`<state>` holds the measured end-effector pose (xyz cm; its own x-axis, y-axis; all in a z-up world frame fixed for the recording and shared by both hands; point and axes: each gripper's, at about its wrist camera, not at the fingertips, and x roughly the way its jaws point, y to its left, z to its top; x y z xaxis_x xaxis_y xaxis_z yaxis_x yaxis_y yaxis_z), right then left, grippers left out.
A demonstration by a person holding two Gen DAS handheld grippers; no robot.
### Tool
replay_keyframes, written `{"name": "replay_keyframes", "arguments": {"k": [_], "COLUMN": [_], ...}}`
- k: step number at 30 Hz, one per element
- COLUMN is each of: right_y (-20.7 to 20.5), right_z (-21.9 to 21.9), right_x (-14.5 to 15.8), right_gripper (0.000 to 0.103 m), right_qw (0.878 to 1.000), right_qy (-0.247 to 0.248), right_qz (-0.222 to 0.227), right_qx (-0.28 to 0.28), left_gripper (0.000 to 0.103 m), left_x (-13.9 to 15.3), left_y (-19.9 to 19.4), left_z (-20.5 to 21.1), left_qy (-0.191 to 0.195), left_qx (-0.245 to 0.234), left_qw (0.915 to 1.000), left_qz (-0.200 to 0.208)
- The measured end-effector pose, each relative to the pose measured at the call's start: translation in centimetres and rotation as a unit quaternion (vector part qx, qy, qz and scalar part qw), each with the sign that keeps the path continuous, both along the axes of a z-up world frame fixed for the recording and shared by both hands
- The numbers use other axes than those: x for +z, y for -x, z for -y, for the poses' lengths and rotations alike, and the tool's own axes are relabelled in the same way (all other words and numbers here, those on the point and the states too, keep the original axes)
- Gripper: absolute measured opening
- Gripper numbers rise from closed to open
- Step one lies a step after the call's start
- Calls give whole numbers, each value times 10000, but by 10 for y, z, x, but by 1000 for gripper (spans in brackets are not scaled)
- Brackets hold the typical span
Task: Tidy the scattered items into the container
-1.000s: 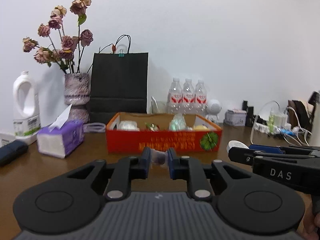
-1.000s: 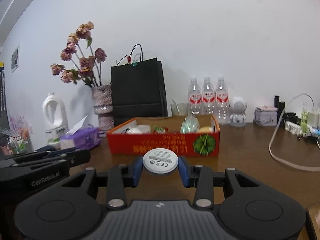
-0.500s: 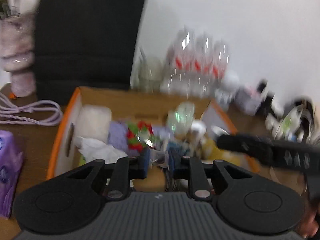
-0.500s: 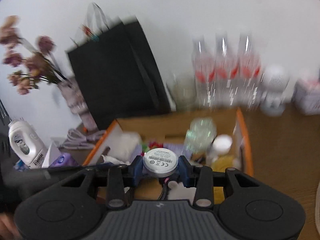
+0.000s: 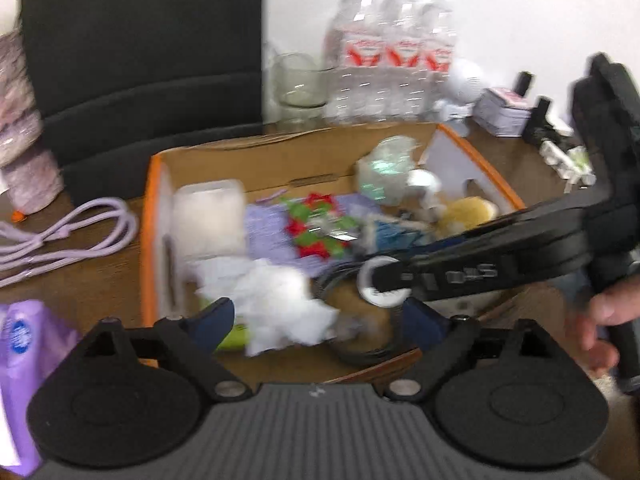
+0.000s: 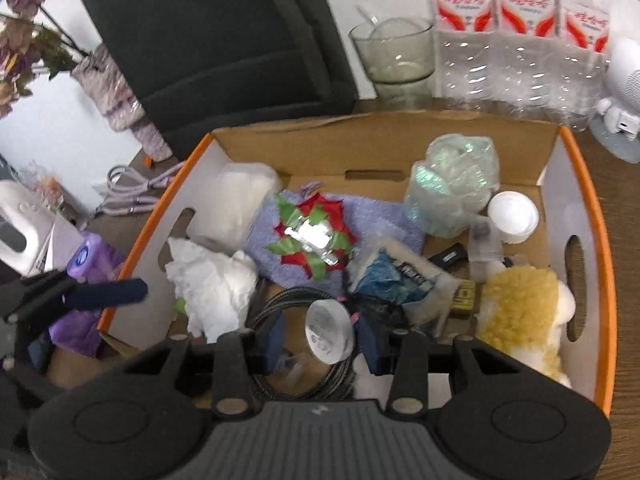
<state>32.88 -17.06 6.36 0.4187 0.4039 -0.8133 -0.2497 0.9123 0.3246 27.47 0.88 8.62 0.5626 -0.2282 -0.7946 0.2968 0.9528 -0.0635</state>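
Observation:
The orange-rimmed cardboard box (image 6: 600, 240) (image 5: 154, 208) holds several items: crumpled white tissue (image 6: 212, 284), a red and green bow (image 6: 312, 236), a yellow sponge (image 6: 524, 308), a black cable coil (image 6: 280, 308). My left gripper (image 5: 316, 316) is open wide over the box's near edge, a small blurred grey item (image 5: 352, 324) between its fingers. My right gripper (image 6: 320, 340) is open, and the white round disc (image 6: 330, 336) sits tilted between its fingers, loose over the cable. The disc also shows in the left wrist view (image 5: 380, 284).
A black paper bag (image 6: 224, 40), a glass cup (image 6: 396, 56) and three water bottles (image 6: 520, 32) stand behind the box. A purple tissue pack (image 5: 24, 360), a lilac cable (image 5: 64, 236) and a vase (image 6: 116, 96) are to the left.
Both grippers moved forward and tilted down over the box. The left gripper opened and let go of its small item. The right gripper opened and the white disc tipped free.

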Motion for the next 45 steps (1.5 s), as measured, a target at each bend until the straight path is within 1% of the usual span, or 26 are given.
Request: {"name": "replay_keyframes", "arguments": {"k": [1, 3, 4, 6, 7, 9, 10, 12, 14, 16, 17, 19, 21, 25, 27, 29, 32, 33, 34, 35, 36, 37, 38, 39, 41, 45], "right_y": [1, 1, 2, 4, 7, 11, 14, 17, 21, 26, 27, 32, 35, 39, 44, 52, 74, 89, 108, 127, 145, 160, 169, 174, 183, 208], "right_z": [-1, 2, 6, 14, 18, 27, 32, 40, 47, 54, 55, 58, 55, 52, 51, 50, 46, 45, 45, 44, 42, 39, 35, 30, 24, 21], "right_x": [1, 6, 9, 17, 22, 30, 33, 33, 30, 28, 26, 25, 25, 35, 44, 55, 72, 78, 85, 88, 89, 87, 84, 81, 76, 74], "right_gripper": [55, 56, 57, 65, 66, 75, 76, 77, 77, 77, 78, 79, 79, 79, 79, 79, 80, 80, 81, 88, 93, 94, 93, 93, 93, 93], "right_qw": [10000, 9999, 9998, 9995, 9992, 9983, 9976, 9966, 9956, 9953, 9953, 9951, 9946, 9936, 9924, 9910, 9850, 9789, 9671, 9526, 9379, 9267, 9234, 9238, 9238, 9245], "right_qy": [16, -31, -102, -77, 26, 224, 324, 486, 621, 609, 540, 423, 441, 510, 507, 530, 703, 698, 650, 608, 580, 589, 649, 748, 884, 770], "right_qz": [9, 49, 65, 104, 165, 269, 300, 267, 202, 209, 246, 328, 376, 491, 639, 784, 1200, 1574, 2146, 2698, 3173, 3505, 3609, 3598, 3582, 3584], "right_qx": [-20, -89, -147, -281, -349, -470, -534, -615, -668, -726, -760, -829, -865, -885, -925, -950, -1020, -1103, -1204, -1265, -1280, -1223, -1132, -1073, -1019, -1048], "left_gripper": [94, 93, 94, 98, 99, 101, 101, 102, 102, 103, 102, 102, 103, 103, 103, 103, 103, 103, 103, 103, 103, 103, 103, 103, 103, 103], "left_x": [-3, -8, -9, -10, -9, -10, -11, -12, -15, -20, -21, -23, -20, 0, 15, 32, 51, 55, 57, 58, 57, 56, 54, 53, 50, 47], "left_y": [-3, -11, -13, -16, -16, -15, -14, -10, -5, 0, 2, 2, 3, 11, 18, 28, 51, 61, 73, 85, 98, 108, 115, 122, 133, 160], "left_z": [-6, -14, -19, -22, -23, -21, -18, -12, -6, -1, 0, -4, -6, -2, -1, 1, 3, 3, 3, 4, 5, 5, 6, 7, 12, 15], "left_qy": [-12, 29, 124, 312, 372, 326, 239, 62, -14, -131, -111, 61, 152, 19, 0, -43, -100, -77, -45, 14, 113, 181, 216, 234, 257, 167], "left_qx": [184, 489, 576, 699, 746, 762, 751, 729, 680, 543, 572, 711, 828, 807, 877, 982, 1272, 1308, 1344, 1366, 1362, 1365, 1382, 1398, 1410, 1449], "left_qw": [9998, 9985, 9977, 9963, 9957, 9959, 9963, 9967, 9971, 9979, 9979, 9967, 9954, 9962, 9961, 9948, 9865, 9824, 9763, 9696, 9624, 9570, 9534, 9514, 9494, 9472], "left_qz": [-70, -257, -329, -402, -399, -371, -341, -340, -352, -314, -296, -396, -456, -330, -104, 274, 1023, 1331, 1693, 2031, 2348, 2554, 2674, 2735, 2794, 2855]}}
